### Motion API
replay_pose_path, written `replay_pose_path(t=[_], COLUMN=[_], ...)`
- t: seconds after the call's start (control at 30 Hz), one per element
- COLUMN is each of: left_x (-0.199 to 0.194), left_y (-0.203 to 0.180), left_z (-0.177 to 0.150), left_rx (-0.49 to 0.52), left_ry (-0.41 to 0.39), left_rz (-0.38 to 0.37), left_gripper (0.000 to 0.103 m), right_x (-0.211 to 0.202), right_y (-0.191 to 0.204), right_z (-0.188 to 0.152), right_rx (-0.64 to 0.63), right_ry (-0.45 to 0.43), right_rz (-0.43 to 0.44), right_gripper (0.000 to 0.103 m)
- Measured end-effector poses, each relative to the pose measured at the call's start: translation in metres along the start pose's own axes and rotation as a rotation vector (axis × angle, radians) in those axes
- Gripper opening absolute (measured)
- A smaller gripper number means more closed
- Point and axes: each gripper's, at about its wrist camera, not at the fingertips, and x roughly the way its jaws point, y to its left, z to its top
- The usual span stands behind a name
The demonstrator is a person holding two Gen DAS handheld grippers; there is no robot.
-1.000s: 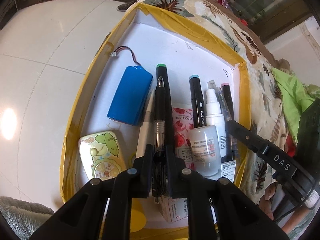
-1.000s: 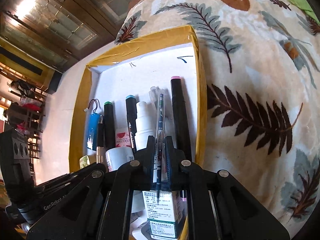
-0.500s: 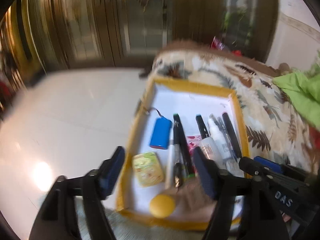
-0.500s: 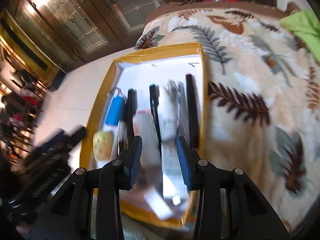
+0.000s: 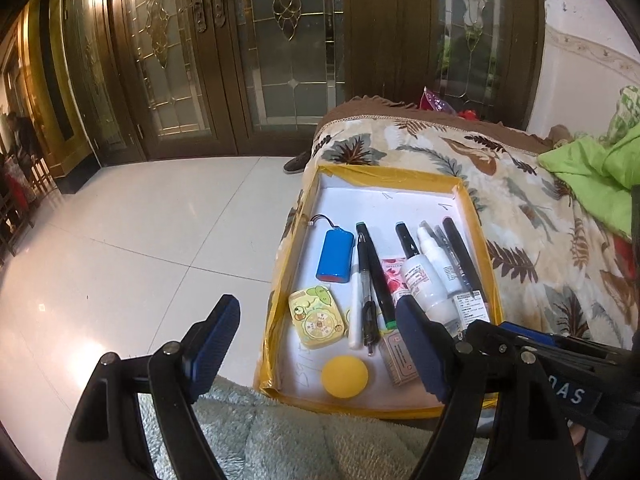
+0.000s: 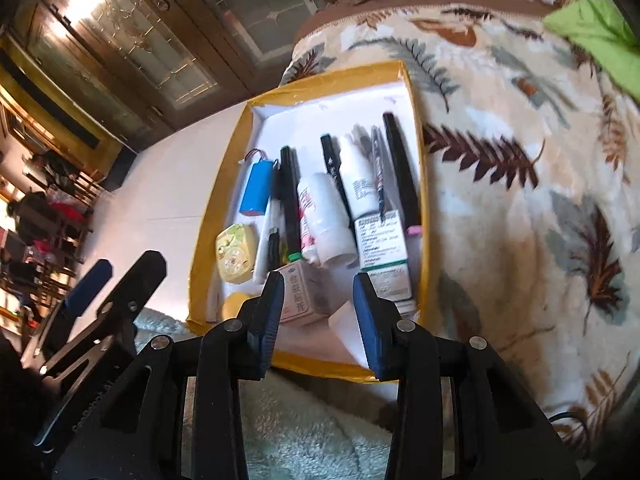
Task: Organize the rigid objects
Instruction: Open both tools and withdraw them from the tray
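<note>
Left wrist: left gripper [image 5: 318,322] now spread wide and pulled back, empty; black pen [image 5: 365,286] dropped in the tray [image 5: 384,171], beside the battery [image 5: 335,255].
Right wrist: right gripper [image 6: 319,302] likewise parted, empty; pencil [image 6: 377,174] left among markers. Sorting seemingly done.

One battery [image 5: 335,255], one ball [image 5: 345,375], two bottles [image 5: 424,280].

Both wrist cams are looking down from near the yellow-edged tray [image 5: 472,204] [image 6: 416,92], sharing it mid-frame, the right one sitting closer.
</note>
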Motion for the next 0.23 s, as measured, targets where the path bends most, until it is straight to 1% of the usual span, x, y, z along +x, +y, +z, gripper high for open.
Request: replay_pose_path(t=[0.1, 0.23], left_x=[-0.0008, 0.0000], left_y=[-0.0008, -0.0023], left_z=[-0.0010, -0.0014], left_rx=[0.005, 0.011], left_ry=[-0.011, -0.010], left_rz=[0.003, 0.003], left_gripper=[0.081, 0.081], right_x=[-0.0023, 0.0001], right_y=[-0.0011, -0.0027], right_z=[-0.0001, 0.0000], right_rx=[0.005, 0.017], right_ry=[-0.008, 0.003], right_rz=[-0.003, 0.008], right_gripper=[0.036, 0.036])
